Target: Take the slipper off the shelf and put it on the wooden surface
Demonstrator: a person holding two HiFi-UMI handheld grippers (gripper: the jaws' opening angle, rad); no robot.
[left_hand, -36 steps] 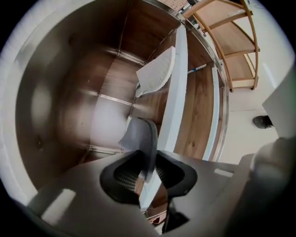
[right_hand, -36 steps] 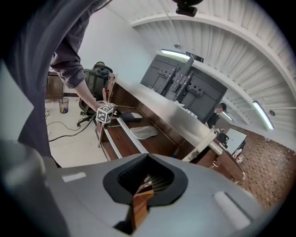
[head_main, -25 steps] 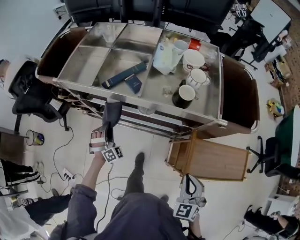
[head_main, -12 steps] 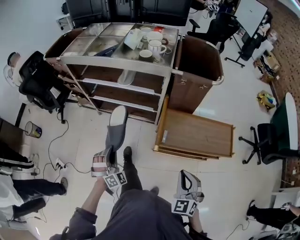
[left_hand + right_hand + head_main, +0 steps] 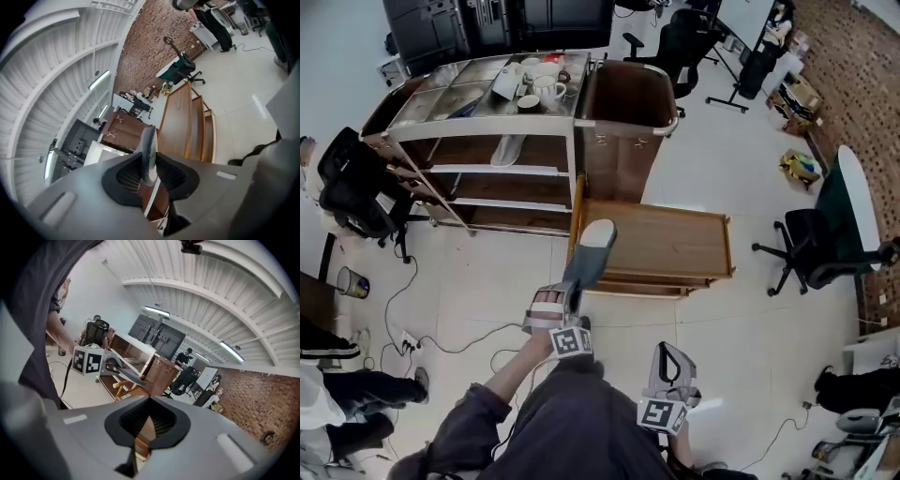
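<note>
From your head view, the slipper (image 5: 589, 251) covers part of the wooden surface's (image 5: 675, 246) left side; the left gripper view shows it only edge-on. Your torso (image 5: 572, 427) hides the hand holding the right gripper (image 5: 668, 352). Small items beside the mugs (image 5: 546, 86) on the cart (image 5: 469, 129) are too tiny to tell. A person (image 5: 342, 398) is cut off at the left edge.

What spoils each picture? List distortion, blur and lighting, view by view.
Head view: even light, soft shadows, sharp; the shelf leans outward from the wide lens. Left gripper view: heavy fisheye, black corners, ceiling ribs bowed, slipper fairly sharp. Right gripper view: same fisheye; ceiling lamps glare, and the dark clothing at left is out of focus.
</note>
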